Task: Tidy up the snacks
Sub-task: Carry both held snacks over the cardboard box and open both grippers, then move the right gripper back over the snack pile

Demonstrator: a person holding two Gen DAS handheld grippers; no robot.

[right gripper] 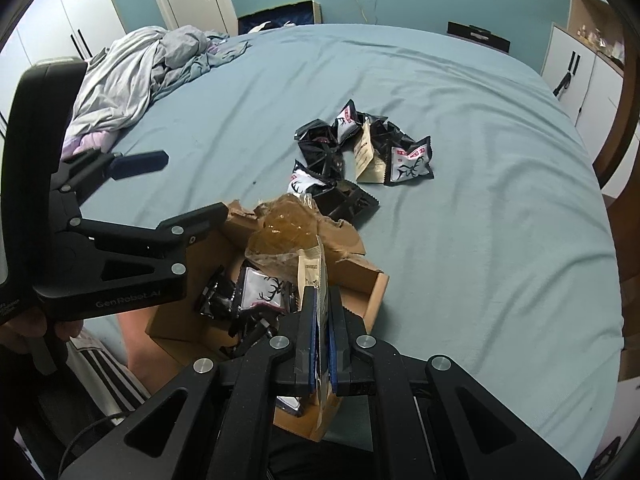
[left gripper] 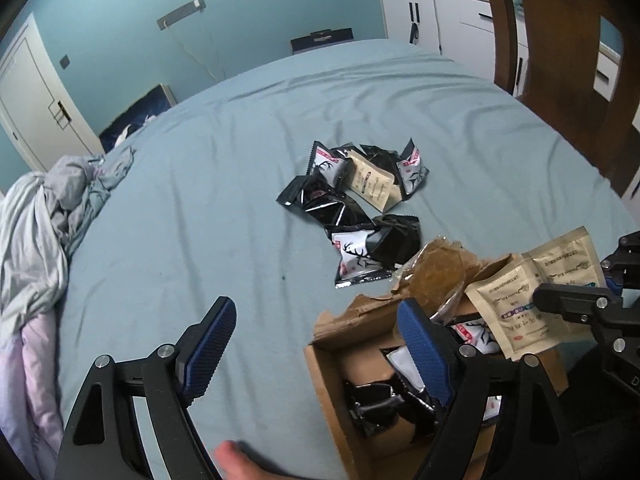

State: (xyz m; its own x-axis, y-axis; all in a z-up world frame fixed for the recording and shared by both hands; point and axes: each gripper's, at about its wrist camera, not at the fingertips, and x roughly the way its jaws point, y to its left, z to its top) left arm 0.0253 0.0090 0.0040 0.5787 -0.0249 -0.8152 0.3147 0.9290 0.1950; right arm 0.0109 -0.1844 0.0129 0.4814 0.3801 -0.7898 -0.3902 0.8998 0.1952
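— Where's my left gripper (left gripper: pixel 316 340)?
— Jaws spread, nothing between them; the box (left gripper: pixel 332 384) sits under its right finger, the snack pile (left gripper: pixel 356 200) ahead on the bed (left gripper: pixel 200 200).
— And my right gripper (right gripper: pixel 322 312)?
— Clenched on a beige packet (right gripper: pixel 314 276), directly over the box.

Snack packets (left gripper: pixel 352 196) heaped mid-bed (left gripper: pixel 200 200); cardboard box (left gripper: pixel 332 396) nearer, packets inside; bedding (left gripper: pixel 44 216) bunched at left edge.

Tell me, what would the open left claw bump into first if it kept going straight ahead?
Probably the blue bedsheet, bare just ahead of the left claw. The cardboard box sits off to its side, though depth is unclear.
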